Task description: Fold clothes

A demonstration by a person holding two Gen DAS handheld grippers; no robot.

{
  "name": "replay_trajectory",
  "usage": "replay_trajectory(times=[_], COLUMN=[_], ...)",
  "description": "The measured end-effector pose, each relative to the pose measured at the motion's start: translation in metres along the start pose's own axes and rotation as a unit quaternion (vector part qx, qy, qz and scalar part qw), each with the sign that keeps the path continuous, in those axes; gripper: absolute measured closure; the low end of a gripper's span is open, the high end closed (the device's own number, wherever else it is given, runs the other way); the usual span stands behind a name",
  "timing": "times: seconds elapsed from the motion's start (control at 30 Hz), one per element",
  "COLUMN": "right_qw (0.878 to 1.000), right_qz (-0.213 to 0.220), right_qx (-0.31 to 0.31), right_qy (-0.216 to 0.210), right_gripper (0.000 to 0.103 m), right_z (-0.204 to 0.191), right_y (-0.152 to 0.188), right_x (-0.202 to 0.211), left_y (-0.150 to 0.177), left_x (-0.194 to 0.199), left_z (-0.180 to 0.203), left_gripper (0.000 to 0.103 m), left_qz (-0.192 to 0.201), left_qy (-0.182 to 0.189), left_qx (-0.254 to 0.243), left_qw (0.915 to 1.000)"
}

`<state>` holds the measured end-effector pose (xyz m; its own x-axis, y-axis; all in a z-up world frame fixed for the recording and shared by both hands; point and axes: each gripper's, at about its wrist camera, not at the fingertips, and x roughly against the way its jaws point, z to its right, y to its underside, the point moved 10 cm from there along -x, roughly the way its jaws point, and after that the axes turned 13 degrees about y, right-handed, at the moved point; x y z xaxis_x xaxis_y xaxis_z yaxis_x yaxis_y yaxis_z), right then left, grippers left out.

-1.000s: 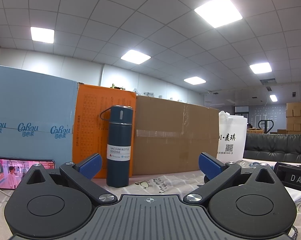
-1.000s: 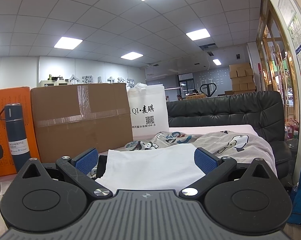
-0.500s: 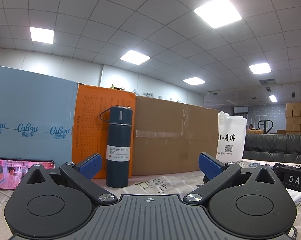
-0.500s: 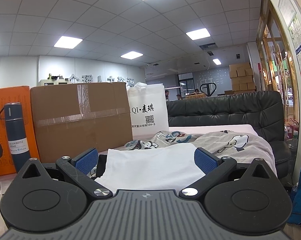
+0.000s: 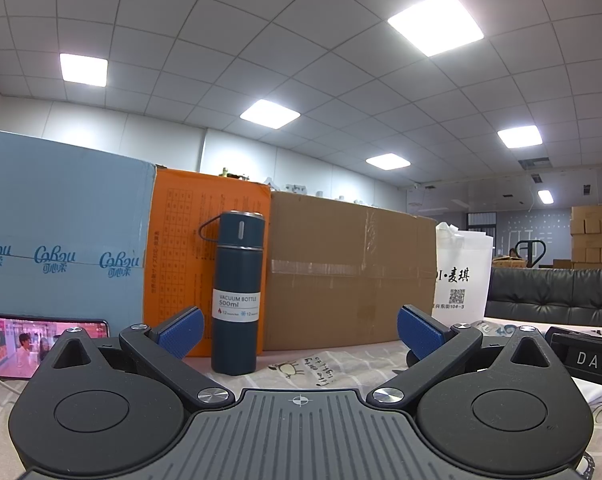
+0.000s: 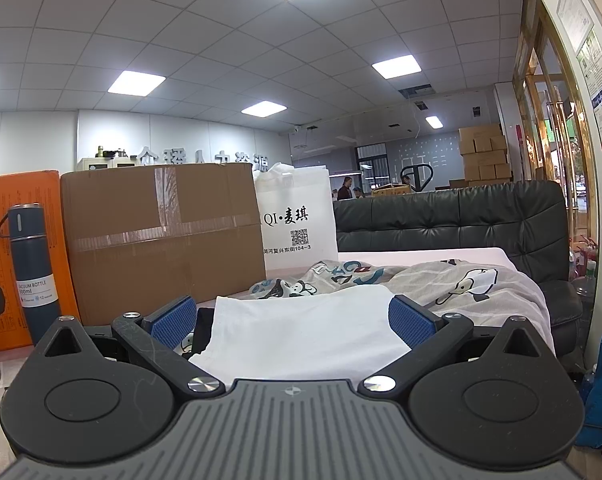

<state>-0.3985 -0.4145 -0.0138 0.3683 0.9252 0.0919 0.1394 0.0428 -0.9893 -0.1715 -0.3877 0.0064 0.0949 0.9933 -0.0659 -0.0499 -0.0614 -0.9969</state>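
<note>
Left wrist view: left gripper (image 5: 299,333) with jaws spread wide, nothing between them, held low over a printed sheet (image 5: 333,364). Just inside the left jaw and beyond it, a dark blue bottle (image 5: 238,292) standing upright. Behind the bottle, an orange box (image 5: 181,248); straight ahead past the gap, a taped cardboard box (image 5: 349,276); beyond the right jaw, a white bag (image 5: 463,276). Left of the left jaw, a blue box (image 5: 61,236) and a lit phone (image 5: 25,342) leaning against it. Right wrist view: right gripper (image 6: 291,318) likewise released, jaws wide apart and gripping nothing. Between the jaws and just ahead, a white shirt (image 6: 301,332) lying flat on the printed sheet, untouched by either pad. Under its left edge, by the left jaw, something dark, too hidden to identify. Beyond the right jaw, a black sofa (image 6: 461,220).
</note>
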Motion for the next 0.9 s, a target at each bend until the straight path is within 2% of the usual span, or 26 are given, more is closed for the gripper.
replay_trajectory(times=[0.9], right_qw=[1.000], right_qz=[0.001], right_qx=[-0.002], right_qy=[0.000], right_gripper=[0.000], right_z=[0.0008], right_y=[0.0004], right_x=[0.0007], left_y=[-0.0002], left_x=[-0.0004], left_z=[-0.0010], left_gripper=[0.000], left_qz=[-0.001], left_qy=[0.001], left_qx=[0.001], left_qw=[1.0000])
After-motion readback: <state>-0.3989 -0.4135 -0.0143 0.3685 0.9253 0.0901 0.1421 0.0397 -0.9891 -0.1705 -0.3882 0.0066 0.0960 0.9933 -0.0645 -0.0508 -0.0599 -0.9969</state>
